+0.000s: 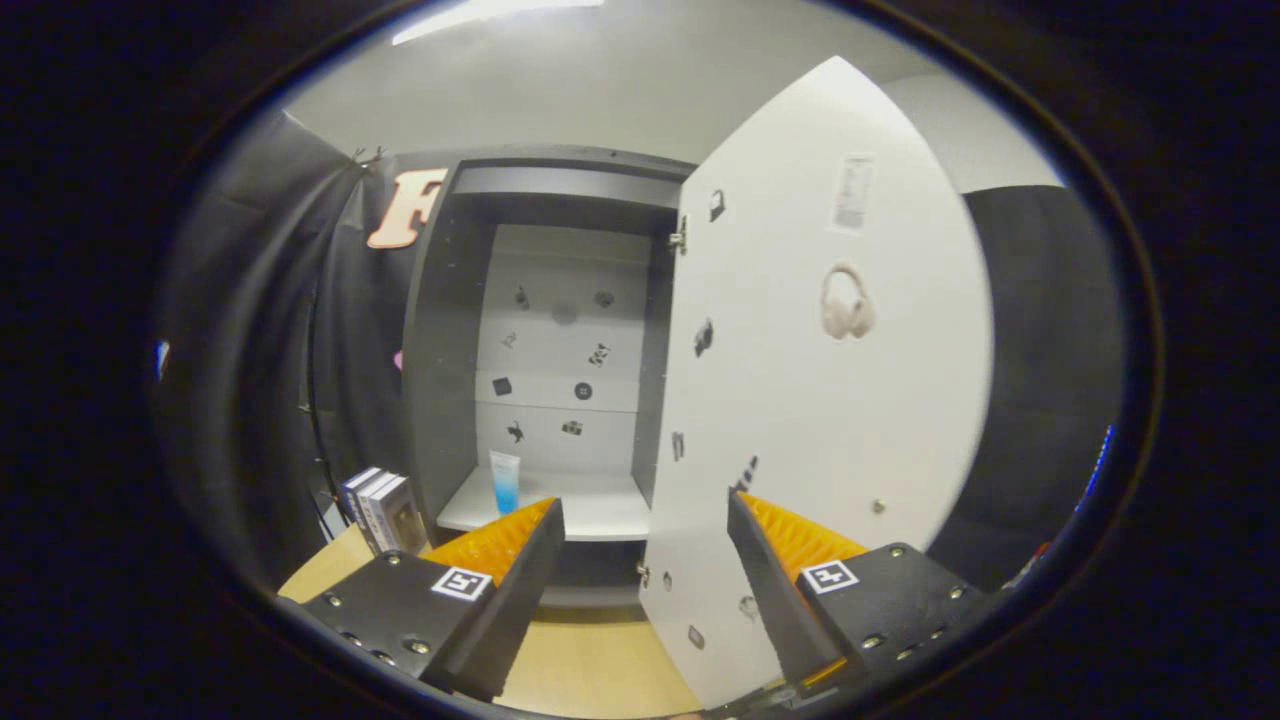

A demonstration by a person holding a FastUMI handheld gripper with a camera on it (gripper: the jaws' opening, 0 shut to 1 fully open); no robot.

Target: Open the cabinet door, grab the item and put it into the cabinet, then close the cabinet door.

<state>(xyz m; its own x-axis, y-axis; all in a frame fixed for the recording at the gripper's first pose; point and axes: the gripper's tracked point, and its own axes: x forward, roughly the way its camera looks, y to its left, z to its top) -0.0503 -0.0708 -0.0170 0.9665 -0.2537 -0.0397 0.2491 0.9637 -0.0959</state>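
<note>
A grey cabinet (440, 350) stands ahead with its white door (840, 400) swung open to the right. A small blue and white tube (505, 481) stands upright on the cabinet's white shelf (600, 515), left of its middle. My gripper (645, 530) is open, with nothing between its fingers. It hovers in front of the cabinet, and the shelf lies just beyond the fingertips. The door's lower edge passes close to the right finger (760, 570), with a small knob (878, 507) further right on the door.
Several upright boxes (380, 510) stand on the wooden tabletop (590, 670) left of the cabinet. Black cloth hangs on the left and behind the door on the right. Small stickers dot the cabinet's back wall and the door.
</note>
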